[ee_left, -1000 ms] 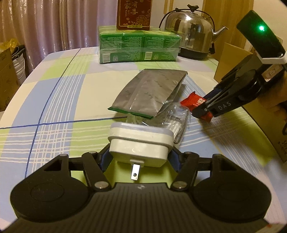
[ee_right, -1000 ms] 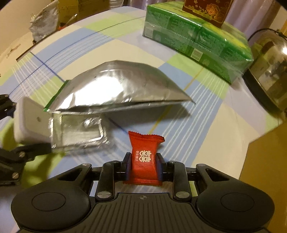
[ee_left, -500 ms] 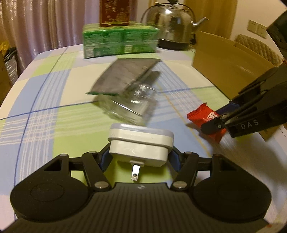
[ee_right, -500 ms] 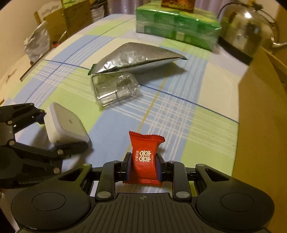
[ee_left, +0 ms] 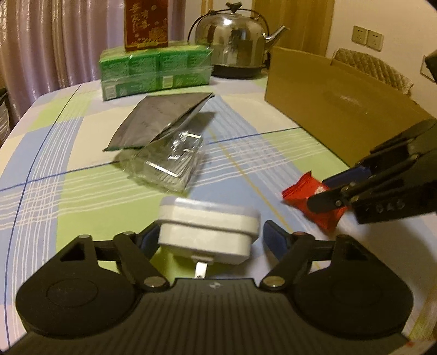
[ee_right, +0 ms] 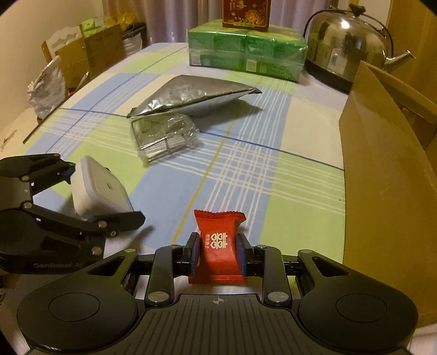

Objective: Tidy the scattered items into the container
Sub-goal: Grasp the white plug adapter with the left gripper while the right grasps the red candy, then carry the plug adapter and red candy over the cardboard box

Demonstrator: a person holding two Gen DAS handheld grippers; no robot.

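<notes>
Between left gripper jaws, now parted, white charger sags; right gripper keeps red candy clamped.

Left gripper black with blue pads, silver screws; right gripper alike, marked "DAS".

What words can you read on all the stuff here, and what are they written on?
"DAS": side of the right gripper, read in the left wrist view.
White double-happiness sign "囍": red candy packet; the small print beside it is too small to read.
Gold characters on the red box: too blurred.
Labels on the green pack: too small.
Grey lettering on the left gripper: too blurred.
</notes>
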